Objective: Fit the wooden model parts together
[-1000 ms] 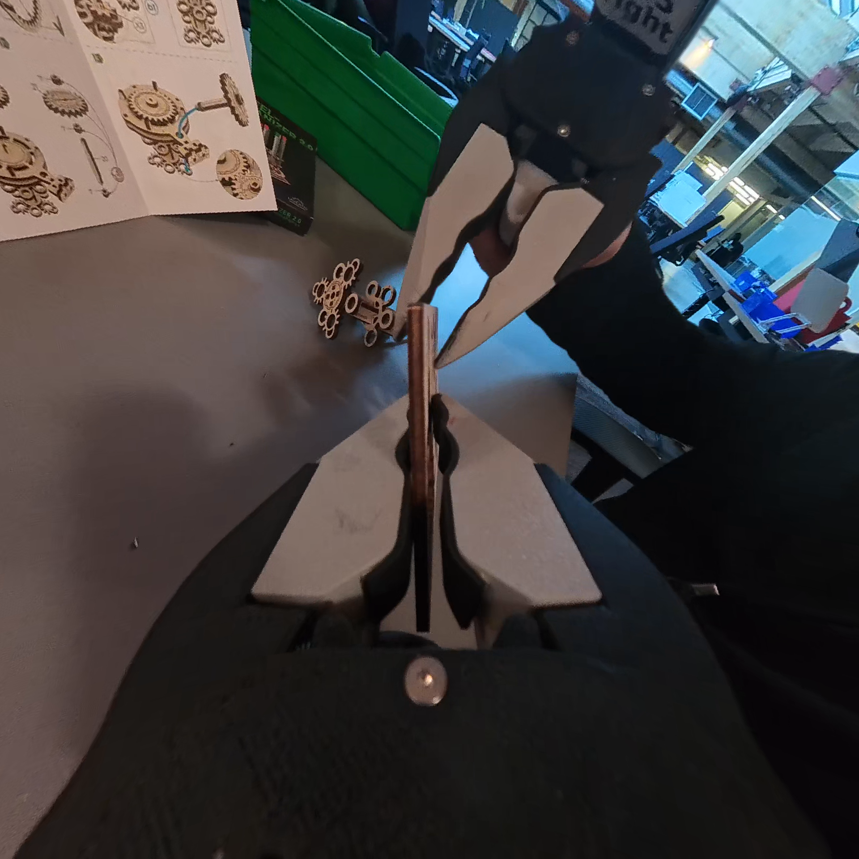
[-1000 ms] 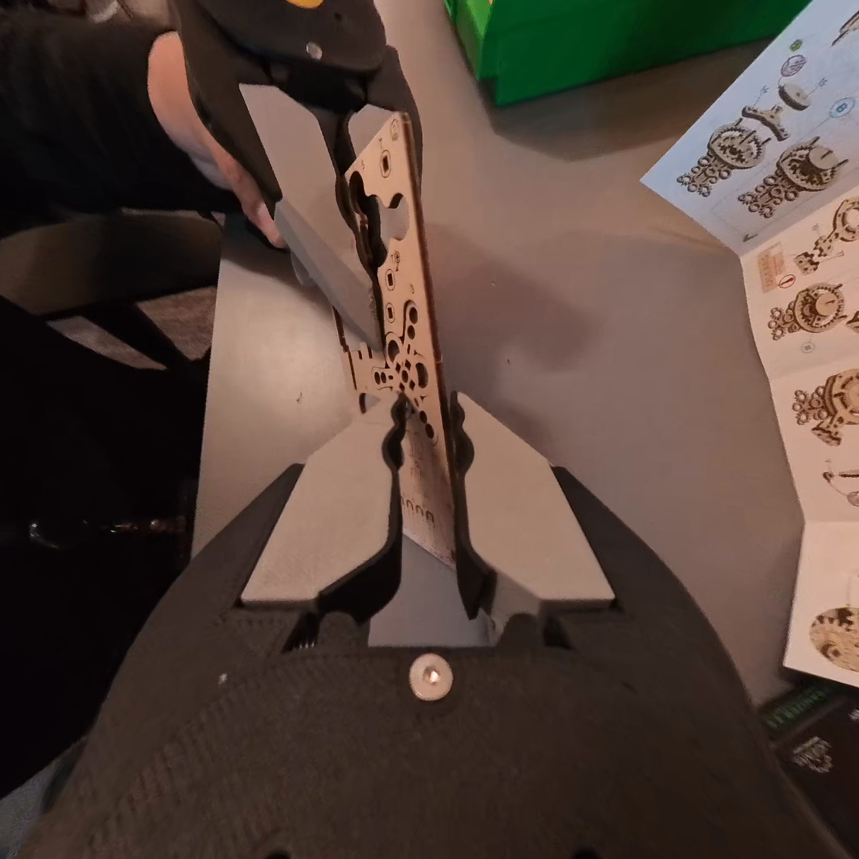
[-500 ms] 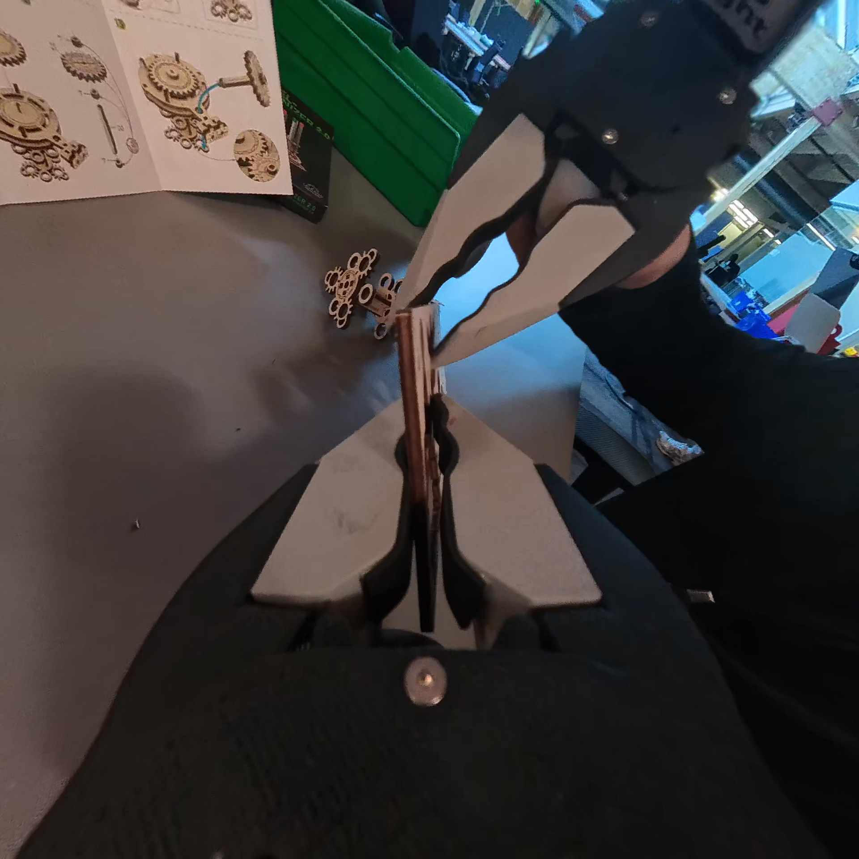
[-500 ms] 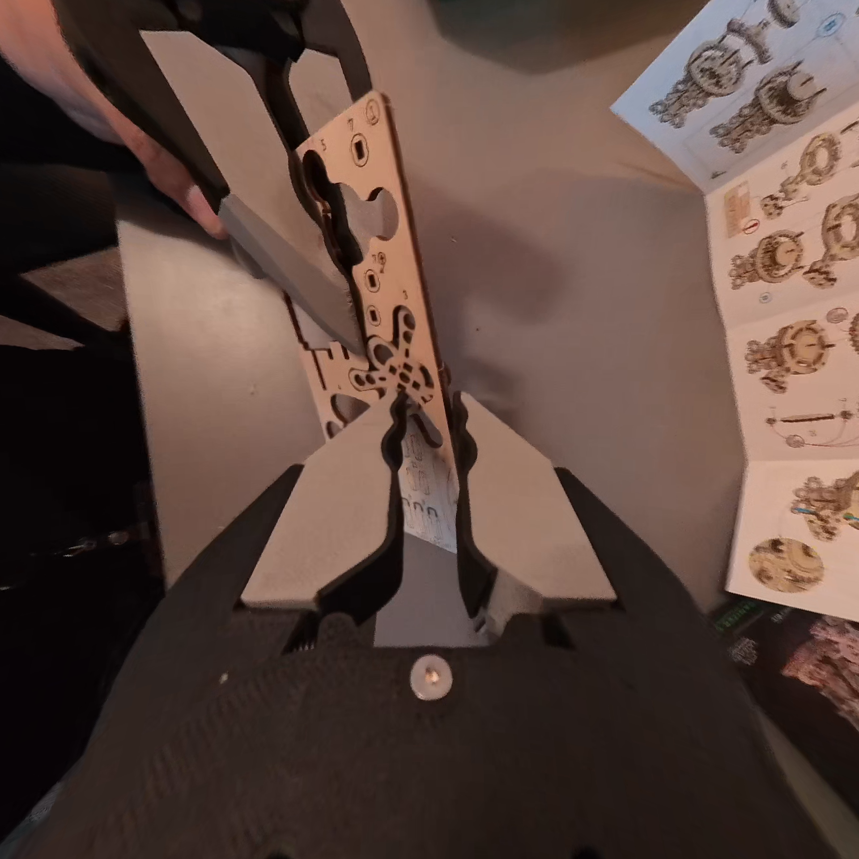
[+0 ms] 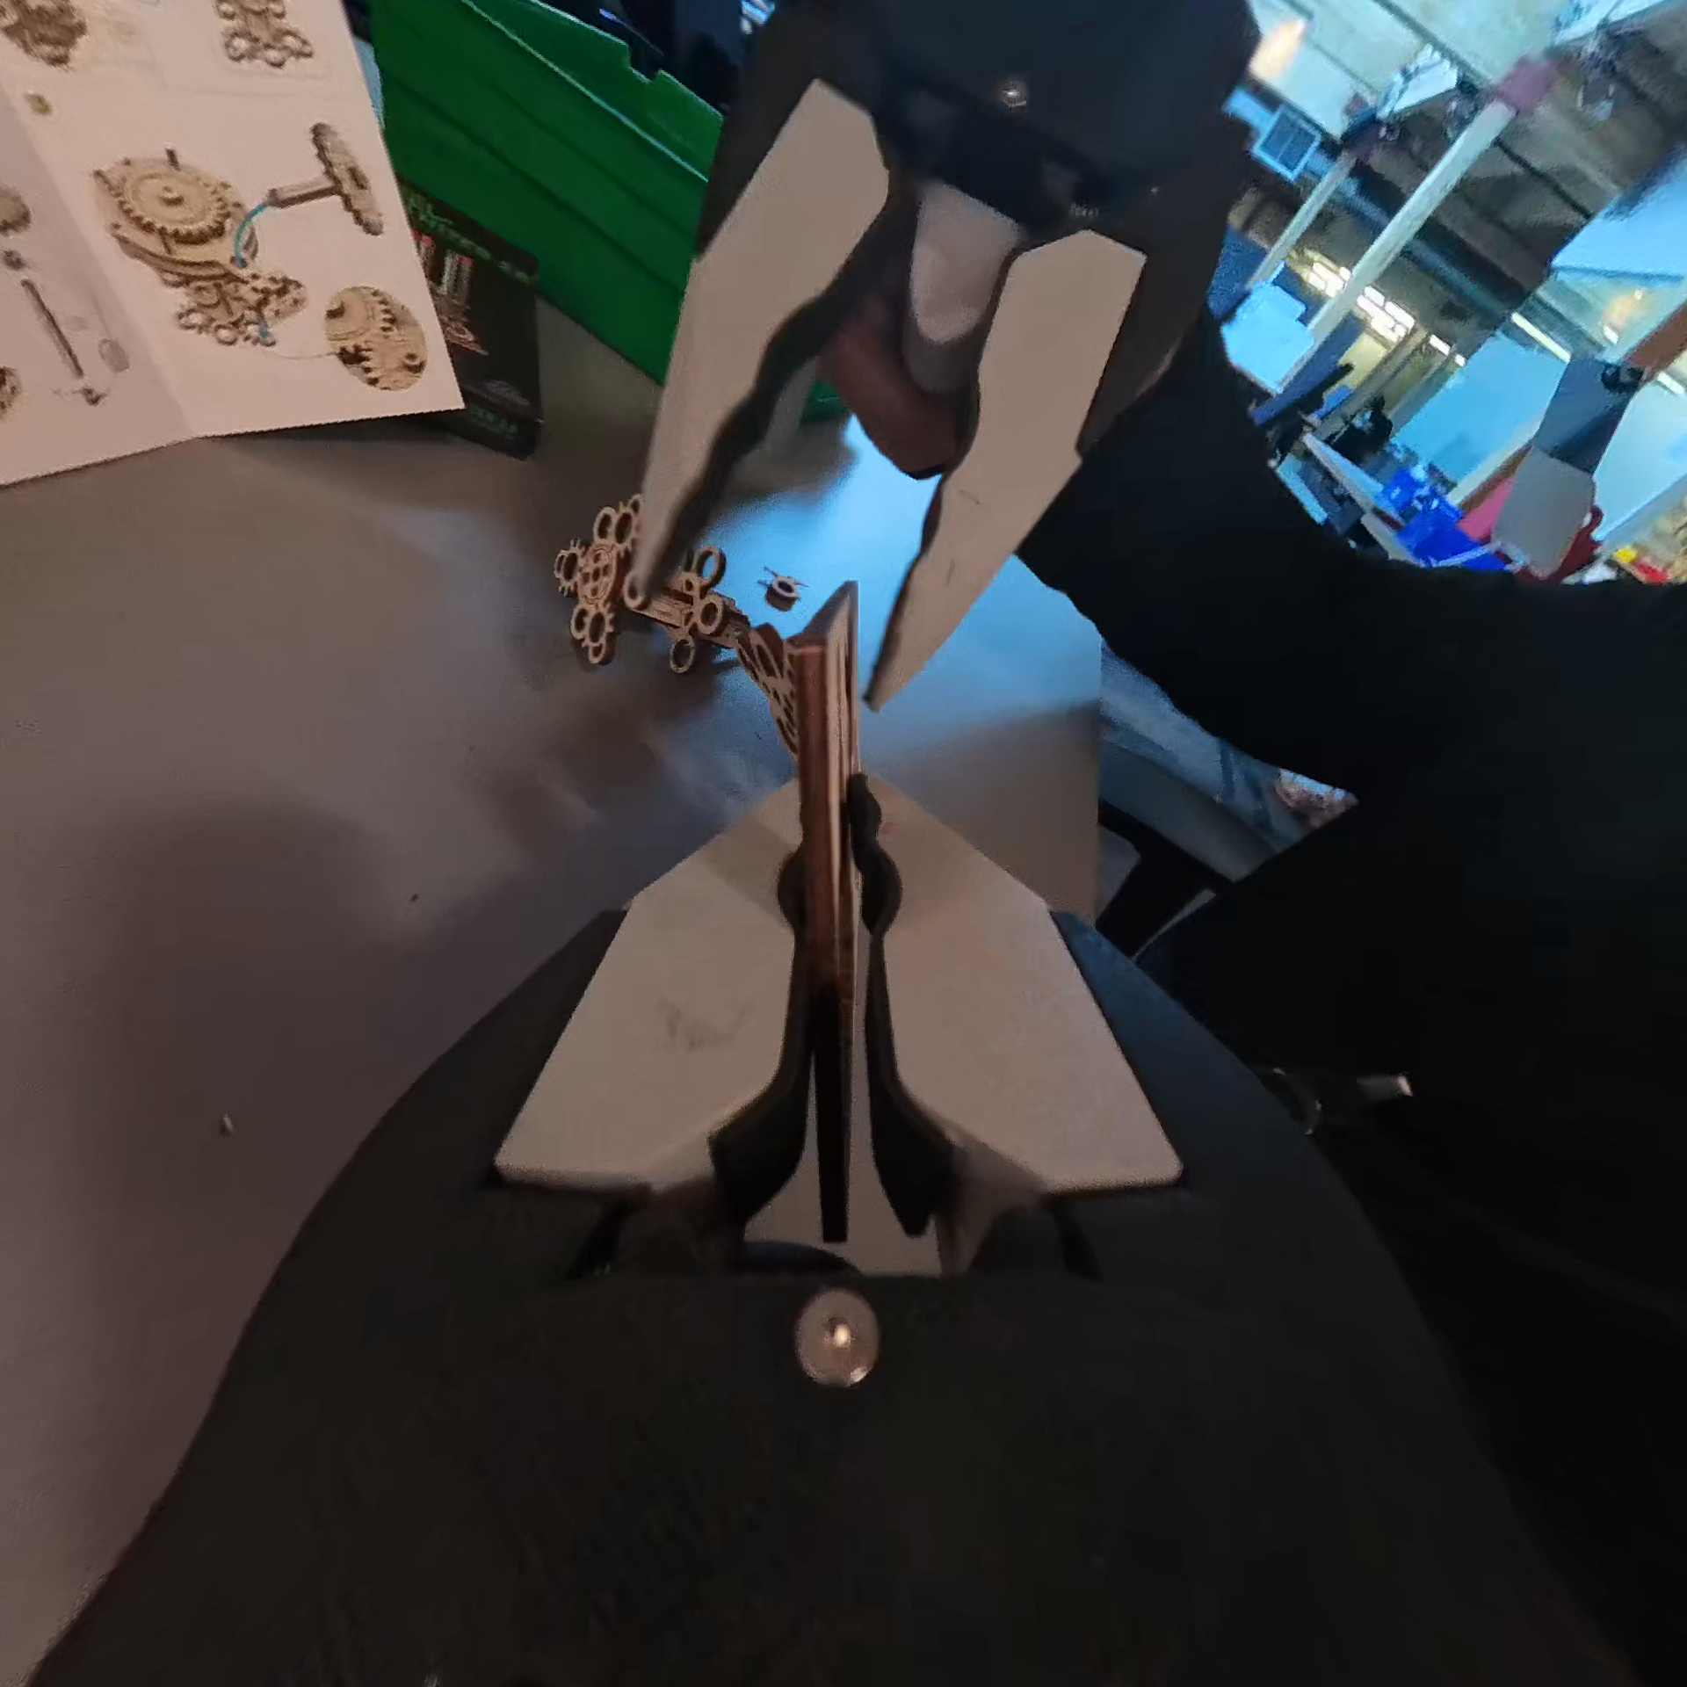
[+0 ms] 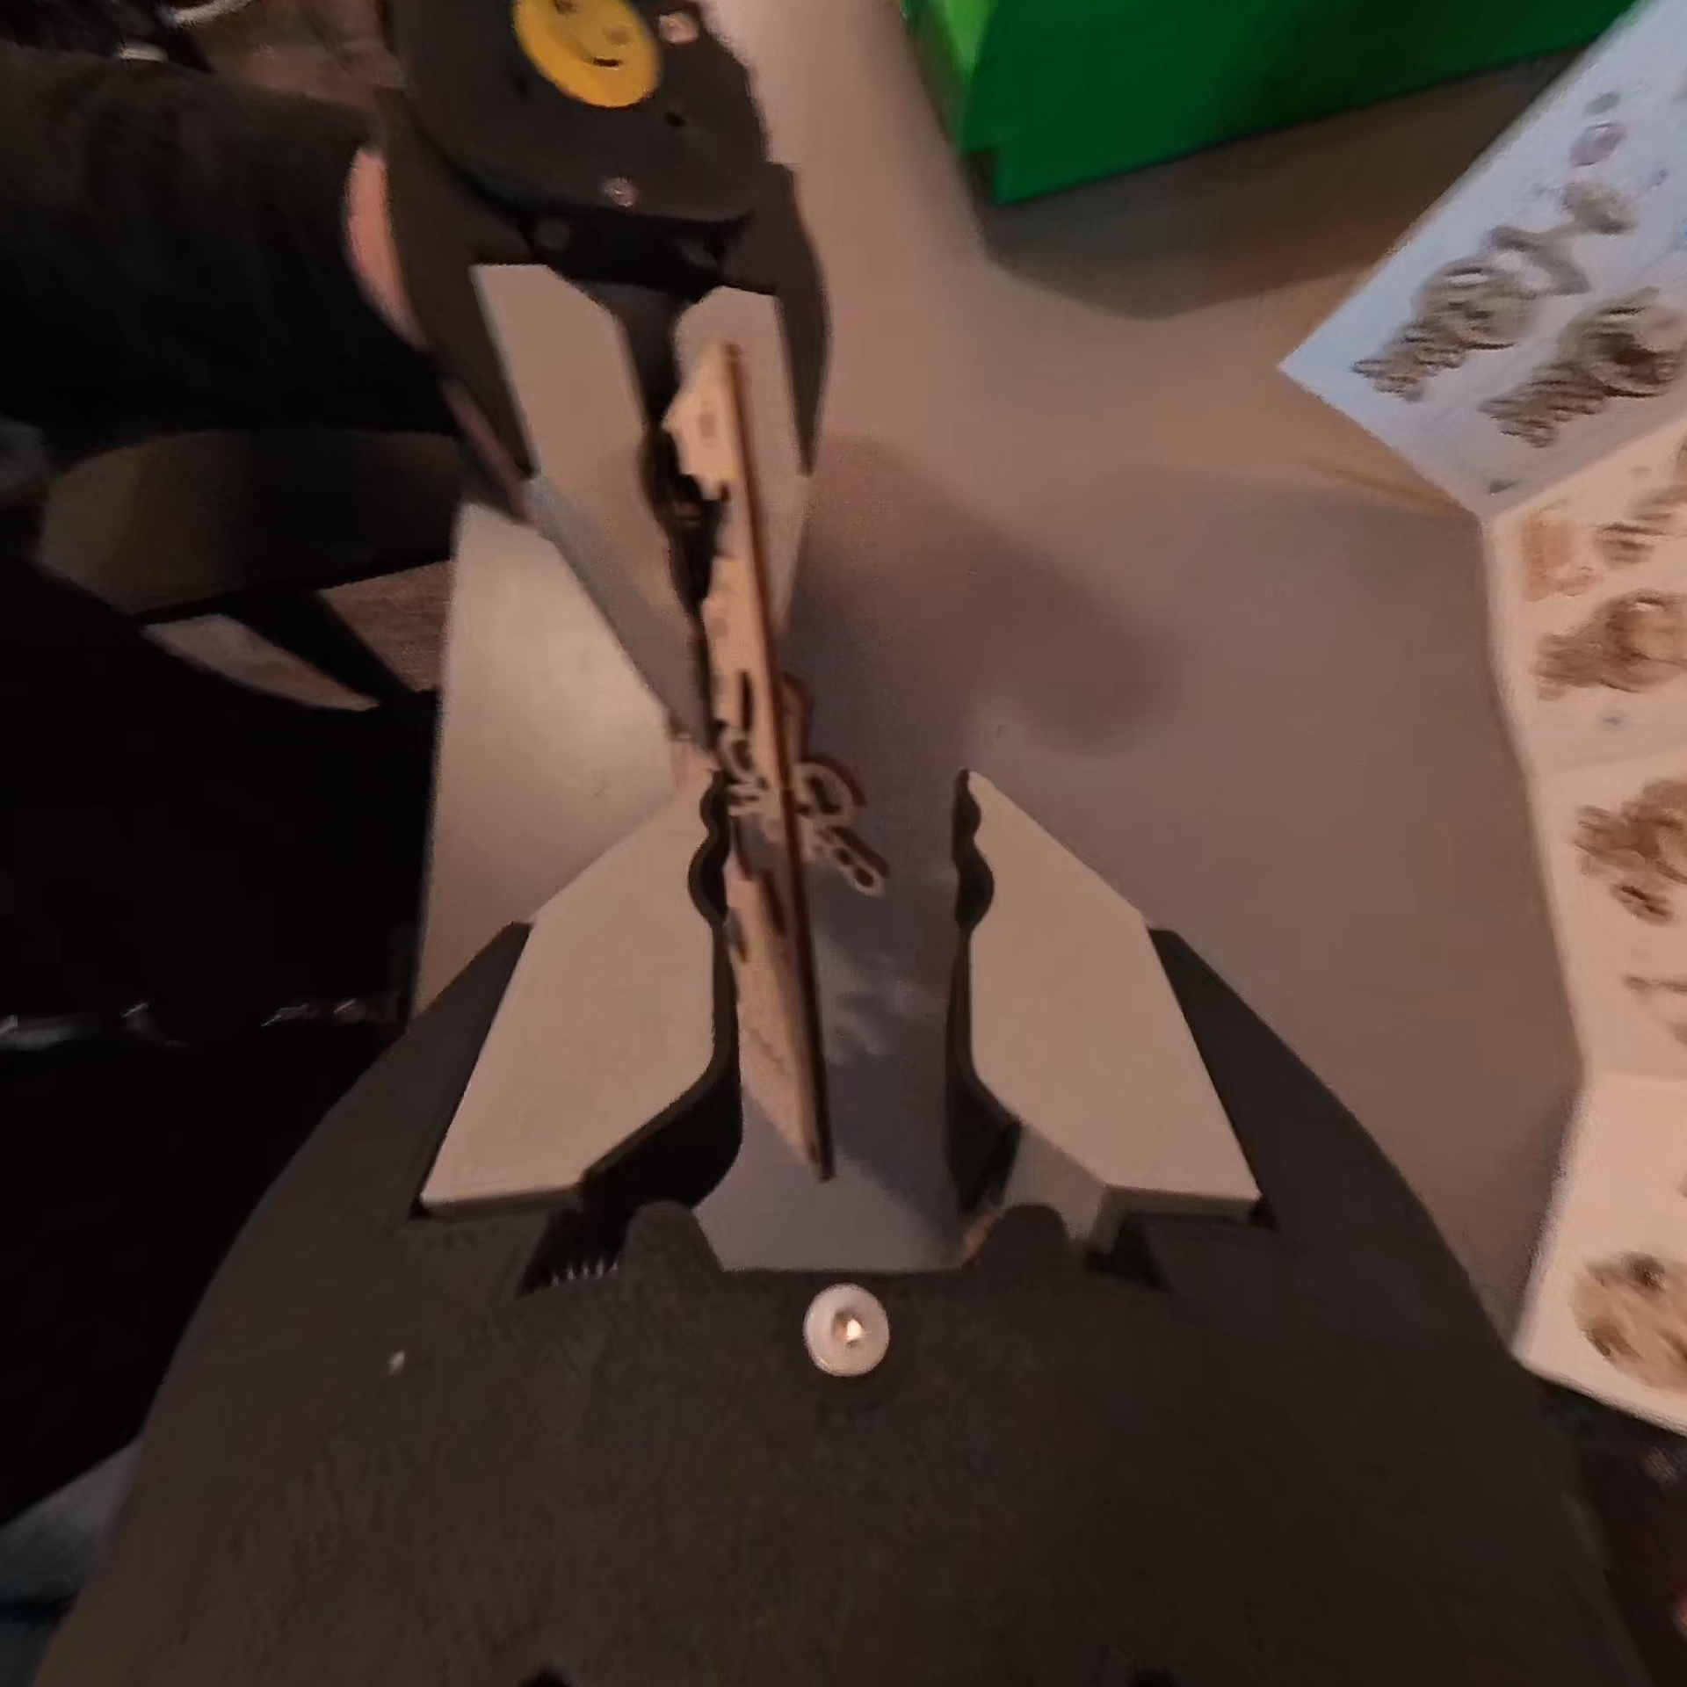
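Observation:
My left gripper (image 5: pixel 829 790) is shut on a thin wooden parts sheet (image 5: pixel 826 730), held upright and seen edge on. In the right wrist view the sheet (image 6: pixel 771 958) stands between my open right gripper's (image 6: pixel 835 803) jaws, near the left finger (image 6: pixel 639 1004). A fretted wooden part (image 6: pixel 840 822) sticks out of the sheet's side. It also shows in the left wrist view (image 5: pixel 771 662). My right gripper (image 5: pixel 758 639) hangs open over the sheet's top end. The left gripper (image 6: pixel 721 712) grips the sheet's far end. A built wooden gear piece (image 5: pixel 630 593) lies on the grey table (image 5: pixel 274 730).
A small loose wooden bit (image 5: pixel 783 589) lies beside the gear piece. A folded instruction sheet (image 5: pixel 183 228) (image 6: pixel 1597 639), a dark box (image 5: pixel 475 347) and a green crate (image 5: pixel 548 155) (image 6: pixel 1187 82) stand at the back. The table's edge (image 5: pixel 1095 694) is close on the right. Less than 4 cm separates the two grippers' tips.
My right gripper was shut on the sheet and has opened and let go. The fretted part now pokes out of the sheet's side. The left gripper still holds the sheet.

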